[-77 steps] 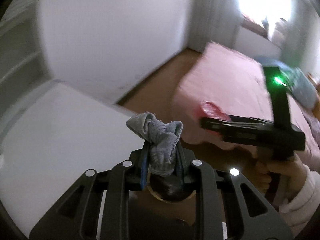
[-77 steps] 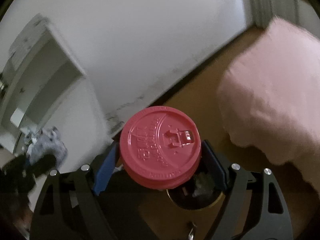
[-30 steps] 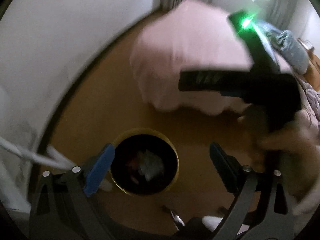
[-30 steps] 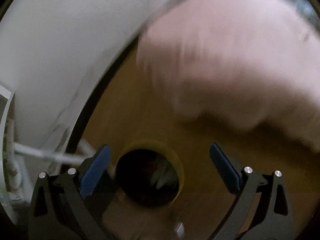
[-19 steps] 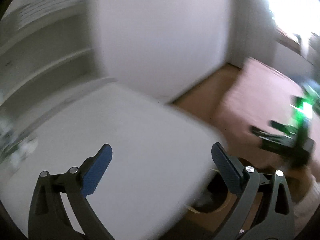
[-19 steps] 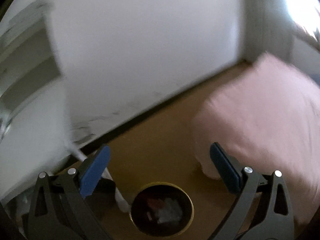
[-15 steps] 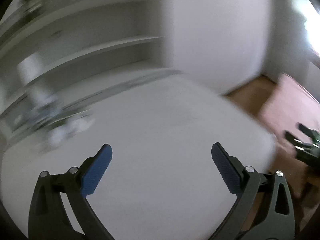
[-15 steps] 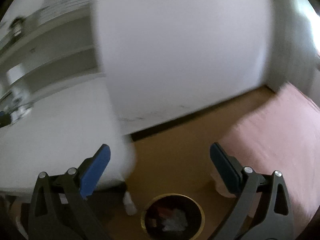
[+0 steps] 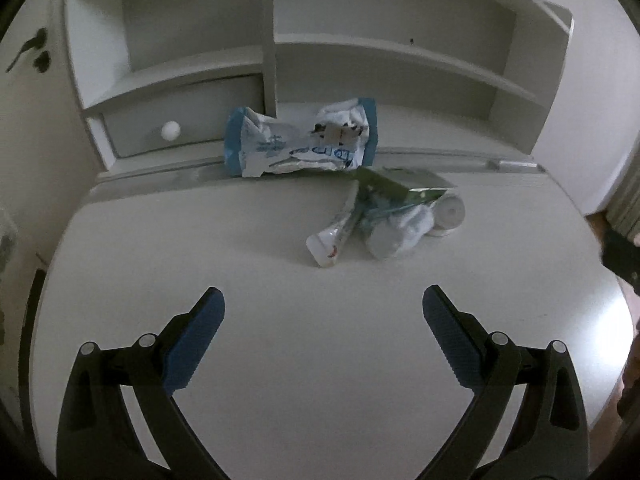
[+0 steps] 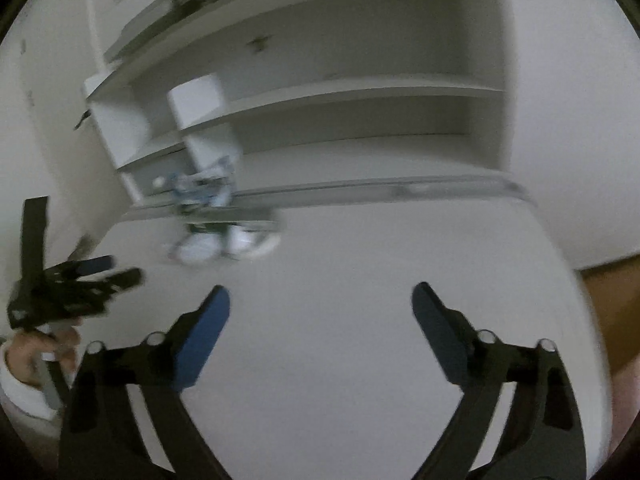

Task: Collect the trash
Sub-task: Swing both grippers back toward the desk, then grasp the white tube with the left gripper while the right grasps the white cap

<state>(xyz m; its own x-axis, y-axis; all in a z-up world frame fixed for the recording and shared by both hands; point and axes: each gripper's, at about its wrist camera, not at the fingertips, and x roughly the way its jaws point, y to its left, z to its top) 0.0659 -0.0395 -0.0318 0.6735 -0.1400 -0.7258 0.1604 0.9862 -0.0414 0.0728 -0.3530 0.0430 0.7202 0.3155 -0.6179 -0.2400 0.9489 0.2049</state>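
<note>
On the white desk (image 9: 280, 360) lies a crumpled blue-and-white wrapper (image 9: 300, 140) against the shelf unit. In front of it sits a pile of trash: a white tube-like packet (image 9: 334, 236), a green-and-white wrapper (image 9: 396, 196) and a small white cap (image 9: 450, 212). My left gripper (image 9: 323, 316) hovers open over the desk, short of the pile, nothing between its fingers. My right gripper (image 10: 321, 306) has wide jaws that are closing, with nothing between them. In the right wrist view the trash pile (image 10: 220, 240) is blurred at the left, and the left gripper (image 10: 80, 276) shows at the left edge.
A white shelf unit (image 9: 360, 52) with a small drawer and round knob (image 9: 171, 131) stands at the desk's back. A white box (image 10: 196, 100) sits on a shelf. Brown floor (image 10: 612, 304) shows past the desk's right edge. A hand (image 10: 44, 356) holds the left gripper.
Both grippers swung up from the bin on the floor to the desk. The bin left view and the desk's trash came into view. Neither holds the cloth or red lid now.
</note>
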